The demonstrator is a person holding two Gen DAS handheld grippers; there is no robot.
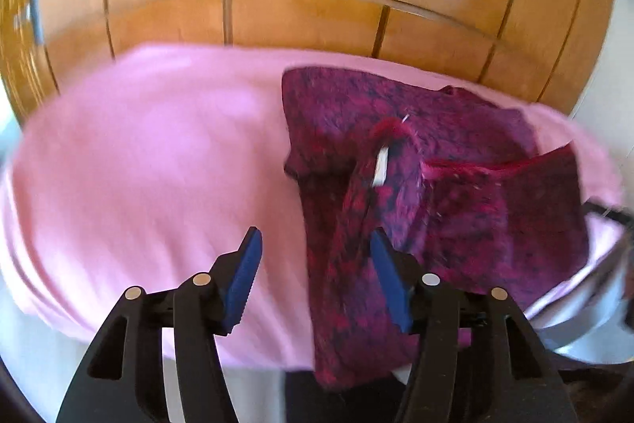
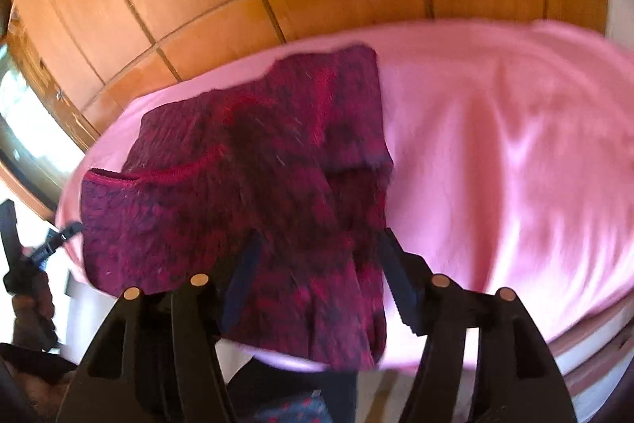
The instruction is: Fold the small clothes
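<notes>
Folding the sweater (image 2: pixel 245 185) on the pink bed (image 1: pixel 138 165), I'd grip its near hem: left claw (image 1: pixel 315 280) and right claw (image 2: pixel 317 280) both gape wide, holding nothing.

A crumpled magenta garment (image 2: pixel 253 185) lies on the pink sheet (image 2: pixel 495 153), its near edge hanging between the parted fingers of the right gripper (image 2: pixel 321 276).
</notes>
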